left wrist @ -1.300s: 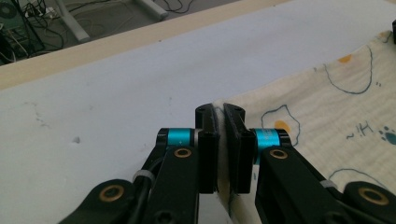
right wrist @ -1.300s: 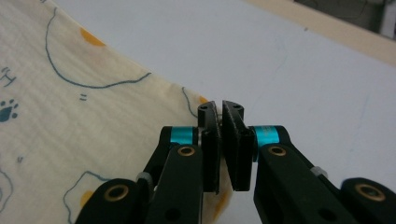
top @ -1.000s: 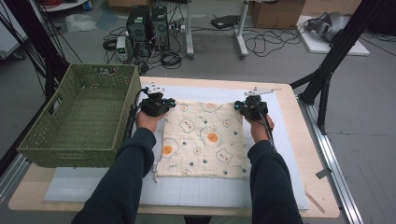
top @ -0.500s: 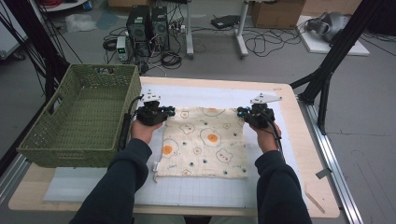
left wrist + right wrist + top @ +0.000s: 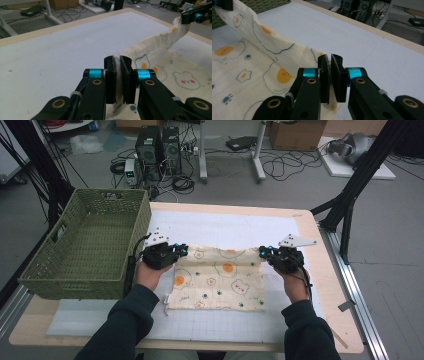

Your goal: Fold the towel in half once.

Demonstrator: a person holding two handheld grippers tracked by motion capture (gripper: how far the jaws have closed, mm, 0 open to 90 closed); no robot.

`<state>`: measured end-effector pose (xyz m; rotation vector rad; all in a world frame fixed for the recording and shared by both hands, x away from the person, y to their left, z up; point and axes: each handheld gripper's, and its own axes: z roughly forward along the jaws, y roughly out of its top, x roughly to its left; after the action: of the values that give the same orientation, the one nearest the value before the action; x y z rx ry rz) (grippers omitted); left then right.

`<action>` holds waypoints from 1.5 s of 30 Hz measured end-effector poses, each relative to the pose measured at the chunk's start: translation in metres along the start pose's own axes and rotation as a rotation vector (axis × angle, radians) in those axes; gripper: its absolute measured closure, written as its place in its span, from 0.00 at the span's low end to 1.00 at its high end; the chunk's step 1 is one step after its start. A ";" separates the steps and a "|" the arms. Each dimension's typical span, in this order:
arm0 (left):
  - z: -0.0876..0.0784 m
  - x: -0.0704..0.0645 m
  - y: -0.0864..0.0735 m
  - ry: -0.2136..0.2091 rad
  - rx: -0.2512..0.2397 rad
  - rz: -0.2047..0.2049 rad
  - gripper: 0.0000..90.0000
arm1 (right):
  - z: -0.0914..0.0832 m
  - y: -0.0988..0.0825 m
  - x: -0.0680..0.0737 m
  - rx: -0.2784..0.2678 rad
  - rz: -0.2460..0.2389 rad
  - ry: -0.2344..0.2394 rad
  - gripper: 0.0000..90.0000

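On white mat (image 5: 235, 227), egg-print cloth (image 5: 220, 282), no legible writing

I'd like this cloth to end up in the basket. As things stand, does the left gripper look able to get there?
Probably yes: the basket sits right beside the left gripper, nothing between, though it is shut on the cloth.

This is a lab or workshop with a recording rig. A wooden table (image 5: 320, 285) with a white gridded mat (image 5: 225, 325) stands on a grey floor. At the top of the high view sit computer towers (image 5: 159, 145), tangled cables (image 5: 280, 167) and cardboard boxes (image 5: 295, 132); black frame struts (image 5: 360, 175) cross the upper right.
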<state>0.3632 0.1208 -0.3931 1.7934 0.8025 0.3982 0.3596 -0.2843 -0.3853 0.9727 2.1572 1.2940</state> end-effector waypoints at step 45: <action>-0.052 -0.018 -0.055 -0.109 -0.010 -0.112 0.54 | -0.049 -0.056 0.048 0.033 -0.041 0.102 0.75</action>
<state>0.3004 0.1557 -0.4232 1.7365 0.8178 0.2286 0.2755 -0.2942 -0.4129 0.8882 2.2692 1.3192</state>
